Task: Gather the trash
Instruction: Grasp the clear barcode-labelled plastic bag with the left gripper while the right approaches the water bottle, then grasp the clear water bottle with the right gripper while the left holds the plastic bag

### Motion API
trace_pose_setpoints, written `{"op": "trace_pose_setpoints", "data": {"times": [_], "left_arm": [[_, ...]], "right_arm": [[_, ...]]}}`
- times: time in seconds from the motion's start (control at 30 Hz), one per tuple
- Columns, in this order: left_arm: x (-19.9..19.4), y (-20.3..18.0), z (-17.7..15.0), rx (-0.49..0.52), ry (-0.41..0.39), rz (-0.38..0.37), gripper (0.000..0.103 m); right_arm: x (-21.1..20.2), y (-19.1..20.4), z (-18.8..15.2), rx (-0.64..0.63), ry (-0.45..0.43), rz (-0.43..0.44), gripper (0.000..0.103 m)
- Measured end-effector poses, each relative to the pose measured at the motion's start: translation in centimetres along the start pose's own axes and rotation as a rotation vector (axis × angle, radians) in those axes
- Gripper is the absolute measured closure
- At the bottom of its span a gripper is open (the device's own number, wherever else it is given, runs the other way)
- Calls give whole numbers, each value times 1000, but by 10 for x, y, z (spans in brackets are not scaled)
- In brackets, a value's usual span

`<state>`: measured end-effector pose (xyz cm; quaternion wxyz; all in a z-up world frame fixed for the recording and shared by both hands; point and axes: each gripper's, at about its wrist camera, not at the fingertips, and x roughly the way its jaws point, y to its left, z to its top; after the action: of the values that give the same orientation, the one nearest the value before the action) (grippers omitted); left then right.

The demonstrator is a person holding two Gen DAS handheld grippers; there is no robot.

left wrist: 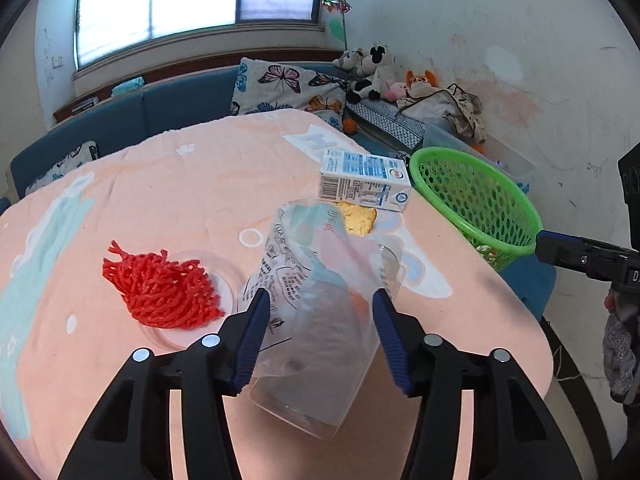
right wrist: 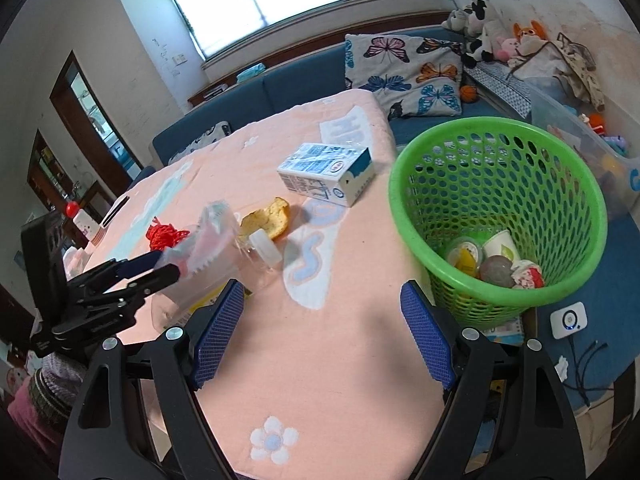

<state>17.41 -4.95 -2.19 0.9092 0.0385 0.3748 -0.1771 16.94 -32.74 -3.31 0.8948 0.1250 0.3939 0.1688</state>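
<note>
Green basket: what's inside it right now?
The green basket holds a paper cup, a clear lidded cup, a grey ball and a red-white wrapper. Anything beneath them is hidden.

A clear plastic cup (left wrist: 316, 344) with a crumpled printed wrapper (left wrist: 304, 256) stuffed in it lies tilted on the pink counter (left wrist: 168, 200), between the blue pads of the left gripper (left wrist: 318, 330). A red mesh net (left wrist: 164, 292) sits on a clear lid to its left, while a piece of orange peel (right wrist: 267, 218) and a blue-and-white milk carton (right wrist: 328, 178) on its side lie farther back. The green basket (right wrist: 496, 216) stands off the counter's edge, holding a paper cup, a small tub and crumpled wrappers.
</note>
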Motion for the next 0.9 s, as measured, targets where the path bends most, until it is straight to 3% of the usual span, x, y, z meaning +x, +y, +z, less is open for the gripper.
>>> {"op": "trace_pose_setpoints", "data": {"times": [0.1, 0.37, 0.4, 0.47, 0.7, 0.9], "left_arm": [[0, 4, -1, -16, -2, -3, 59], [-1, 11, -3, -30, 4, -3, 60], [-1, 12, -4, -31, 1, -5, 68], [0, 12, -5, -27, 9, -11, 72], [-10, 18, -4, -46, -28, -9, 81], [-30, 27, 4, -56, -80, -13, 82]], "right_arm": [[2, 4, 0, -7, 6, 5, 23], [16, 18, -2, -28, 34, 29, 23], [18, 20, -2, -31, 39, 34, 23], [23, 24, -4, -37, 52, 40, 23], [39, 33, -9, -10, 102, 84, 23], [49, 46, -10, -1, 144, 107, 23]]}}
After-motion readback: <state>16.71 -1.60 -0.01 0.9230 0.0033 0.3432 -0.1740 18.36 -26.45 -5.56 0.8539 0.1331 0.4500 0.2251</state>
